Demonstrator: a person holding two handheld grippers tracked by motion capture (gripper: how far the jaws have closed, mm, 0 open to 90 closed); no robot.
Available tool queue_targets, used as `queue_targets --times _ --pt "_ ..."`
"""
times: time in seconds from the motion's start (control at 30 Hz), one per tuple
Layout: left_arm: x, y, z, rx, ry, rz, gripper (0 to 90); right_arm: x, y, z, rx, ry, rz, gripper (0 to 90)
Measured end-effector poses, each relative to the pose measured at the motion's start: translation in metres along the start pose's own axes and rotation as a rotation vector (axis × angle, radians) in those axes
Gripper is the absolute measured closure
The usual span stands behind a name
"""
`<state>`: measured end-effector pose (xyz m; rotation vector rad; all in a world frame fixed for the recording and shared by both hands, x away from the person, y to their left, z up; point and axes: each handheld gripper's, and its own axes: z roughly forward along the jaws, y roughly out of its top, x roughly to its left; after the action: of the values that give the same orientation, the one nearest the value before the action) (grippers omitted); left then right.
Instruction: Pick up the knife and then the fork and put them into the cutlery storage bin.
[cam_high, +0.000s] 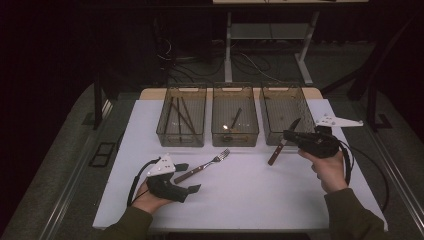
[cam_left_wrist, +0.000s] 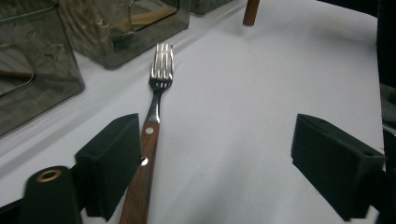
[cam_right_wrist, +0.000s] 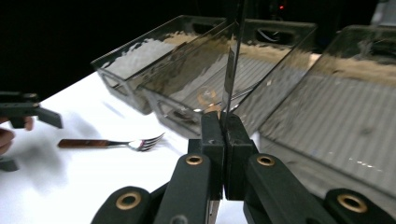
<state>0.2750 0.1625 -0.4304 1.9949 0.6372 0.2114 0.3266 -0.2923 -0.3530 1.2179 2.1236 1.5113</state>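
My right gripper (cam_high: 294, 134) clamps the knife (cam_high: 283, 141) near the right bin (cam_high: 286, 114), undropped; left gripper (cam_high: 190, 177) wide around the fork (cam_high: 202, 165), mid-desk, ungrasped.

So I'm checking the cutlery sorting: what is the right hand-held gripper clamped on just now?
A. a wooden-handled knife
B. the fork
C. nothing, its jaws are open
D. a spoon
A: the right hand-held gripper is shut on the knife, with the blade rising between its jaws in the right gripper view, while the fork lies on the table.
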Motion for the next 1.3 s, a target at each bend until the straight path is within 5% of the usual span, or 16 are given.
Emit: queue_targets --times 0.27,0.67,1.07,1.3 --pt "0.0 -0.002 0.003 0.013 0.004 -0.023 0.0 -0.016 0.032 -0.017 -0.039 -0.05 0.003 89.2" --pt "-0.001 -0.001 0.004 0.004 0.001 -0.031 0.0 -0.053 0.079 -0.029 -0.042 -0.202 -0.003 89.3" --pt "-0.001 0.0 0.003 0.009 -0.01 -0.026 0.0 -0.093 0.078 -0.001 0.12 -0.302 0.023 89.3" --pt "-0.002 0.0 0.005 0.012 -0.016 -0.029 0.0 -0.102 0.067 0.009 0.232 -0.336 0.015 89.3"
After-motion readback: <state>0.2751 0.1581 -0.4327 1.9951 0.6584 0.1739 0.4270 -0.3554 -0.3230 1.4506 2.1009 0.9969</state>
